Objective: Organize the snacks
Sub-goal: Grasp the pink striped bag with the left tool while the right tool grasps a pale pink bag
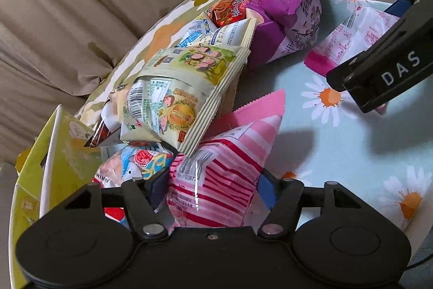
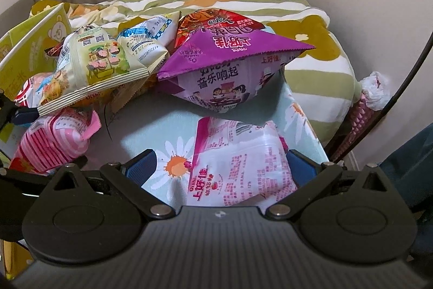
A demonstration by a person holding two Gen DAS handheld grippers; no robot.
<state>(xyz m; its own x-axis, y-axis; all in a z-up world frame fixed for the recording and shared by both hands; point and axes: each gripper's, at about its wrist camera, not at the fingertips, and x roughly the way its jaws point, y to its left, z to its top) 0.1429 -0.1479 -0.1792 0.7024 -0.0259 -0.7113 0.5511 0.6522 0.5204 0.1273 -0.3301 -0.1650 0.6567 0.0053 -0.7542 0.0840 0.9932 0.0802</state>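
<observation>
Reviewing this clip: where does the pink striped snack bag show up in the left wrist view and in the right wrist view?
Left wrist view: the pink striped bag sits bottom centre, between the left tongs, whose pads flank it.
Right wrist view: the same bag lies at the left edge, beside the right tongs.
Shared landmark: the purple snack bag, on the daisy-print cloth in both views.

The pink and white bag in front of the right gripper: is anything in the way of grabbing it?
Nothing visible blocks it. The pink and white bag lies flat on the daisy cloth, already between the open right gripper fingers. The purple bag sits farther back.
</observation>
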